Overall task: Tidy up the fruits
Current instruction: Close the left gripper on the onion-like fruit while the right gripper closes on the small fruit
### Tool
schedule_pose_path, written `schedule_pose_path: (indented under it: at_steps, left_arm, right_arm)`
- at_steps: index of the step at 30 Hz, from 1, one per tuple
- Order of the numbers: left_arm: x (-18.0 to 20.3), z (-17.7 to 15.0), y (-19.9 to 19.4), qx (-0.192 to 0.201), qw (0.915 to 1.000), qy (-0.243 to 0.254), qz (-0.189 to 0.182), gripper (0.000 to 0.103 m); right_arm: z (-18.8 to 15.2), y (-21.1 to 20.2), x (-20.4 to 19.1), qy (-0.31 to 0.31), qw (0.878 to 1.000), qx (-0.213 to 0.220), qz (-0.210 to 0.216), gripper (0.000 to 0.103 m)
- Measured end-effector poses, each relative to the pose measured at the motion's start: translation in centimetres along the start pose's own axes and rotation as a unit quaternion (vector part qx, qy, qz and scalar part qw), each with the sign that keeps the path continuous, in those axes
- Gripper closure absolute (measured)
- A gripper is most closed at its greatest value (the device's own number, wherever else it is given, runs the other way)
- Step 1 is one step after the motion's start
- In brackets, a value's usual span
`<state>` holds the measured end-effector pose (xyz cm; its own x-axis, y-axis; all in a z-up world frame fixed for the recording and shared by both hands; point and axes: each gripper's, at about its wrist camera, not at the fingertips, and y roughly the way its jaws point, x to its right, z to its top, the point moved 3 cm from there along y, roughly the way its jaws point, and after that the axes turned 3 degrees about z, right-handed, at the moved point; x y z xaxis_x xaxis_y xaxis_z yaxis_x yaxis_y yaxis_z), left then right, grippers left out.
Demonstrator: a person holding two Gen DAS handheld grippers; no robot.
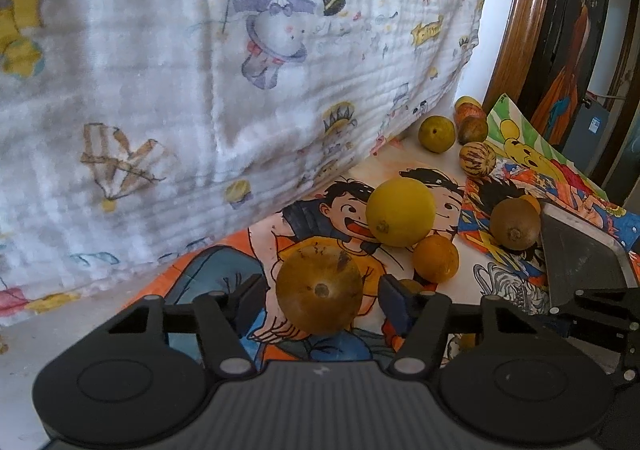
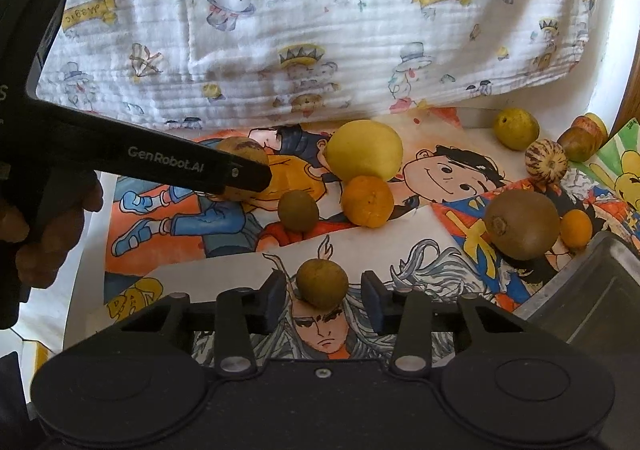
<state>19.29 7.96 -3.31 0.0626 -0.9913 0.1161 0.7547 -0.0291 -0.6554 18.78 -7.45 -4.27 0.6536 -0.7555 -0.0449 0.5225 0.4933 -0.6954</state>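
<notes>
Where the left gripper (image 2: 256,174) enters the right wrist view, "GenRobot.AI" is read in pale letters along its black arm, and a brownish-yellow round fruit (image 1: 319,290) is seen between its fingers, the jaws set wide and apparently not pressed against it. Further right, a small brown fruit (image 2: 322,283) is found between the parted fingers of the right gripper (image 2: 323,300), clear of both pads. Behind, "Magic" is printed on yellow ribbons across the white cloth (image 2: 360,30), with a lemon (image 2: 364,155) on the cartoon-printed sheets (image 2: 440,170).
</notes>
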Motion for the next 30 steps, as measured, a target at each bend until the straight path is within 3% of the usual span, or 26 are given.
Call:
schedule_pose_path:
  at_steps: [8,30]
  left_arm:
    - [-0.2,0.0,0.6,-0.007,0.9999,-0.011,-0.009,0.051]
    - [0.6,-1.0,-1.6,-0.015,0.9996,-0.022,-0.004,0.054]
  right_arm:
    - [0.1,0.3,-0.1,0.006,1.0,0.0,0.006,0.07]
    - [-0.2,-1.0,0.3,0.031,0.999,0.022,0.016,0.072]
